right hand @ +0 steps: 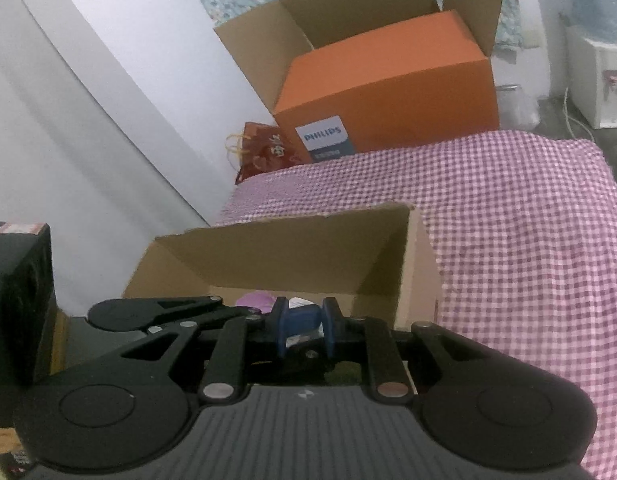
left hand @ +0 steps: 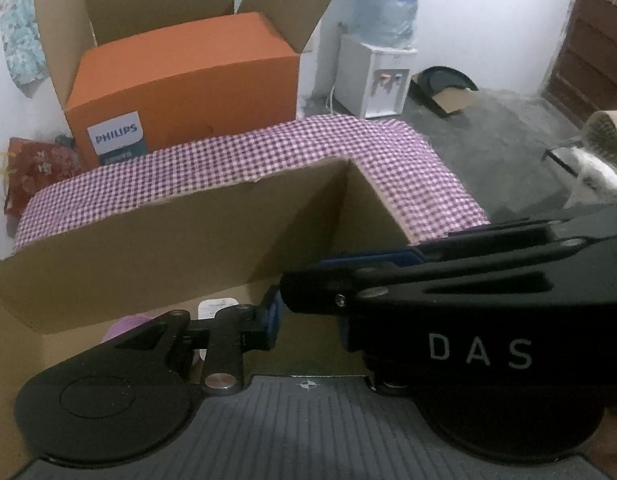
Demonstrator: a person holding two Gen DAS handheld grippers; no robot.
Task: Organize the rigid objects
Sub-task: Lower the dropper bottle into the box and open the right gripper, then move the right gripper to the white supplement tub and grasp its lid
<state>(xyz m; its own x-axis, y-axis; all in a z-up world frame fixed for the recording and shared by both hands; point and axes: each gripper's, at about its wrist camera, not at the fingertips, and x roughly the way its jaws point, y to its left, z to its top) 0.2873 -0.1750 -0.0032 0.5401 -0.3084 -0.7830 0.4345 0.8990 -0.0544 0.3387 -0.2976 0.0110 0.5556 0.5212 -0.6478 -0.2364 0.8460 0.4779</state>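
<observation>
An open cardboard box [left hand: 168,248] [right hand: 288,252] stands on a purple checked cloth [left hand: 408,168] [right hand: 528,240]. Inside it lie a pink object [left hand: 124,326] [right hand: 256,300] and a white item [left hand: 216,306] [right hand: 298,302]. My right gripper [right hand: 305,327] hangs over the box's near edge, its blue pads closed on a small dark blue object [right hand: 302,316]. In the left wrist view the right gripper [left hand: 308,280] crosses in from the right and covers my left gripper's [left hand: 310,320] right finger. Only the left blue pad [left hand: 272,316] shows, close to the right gripper's tip.
An orange Philips carton [left hand: 180,88] [right hand: 388,92] with raised flaps stands behind the cloth. A red bag [left hand: 36,168] [right hand: 264,152] leans by the white wall. A water dispenser [left hand: 372,76] stands on the grey floor, with a dark door at the far right.
</observation>
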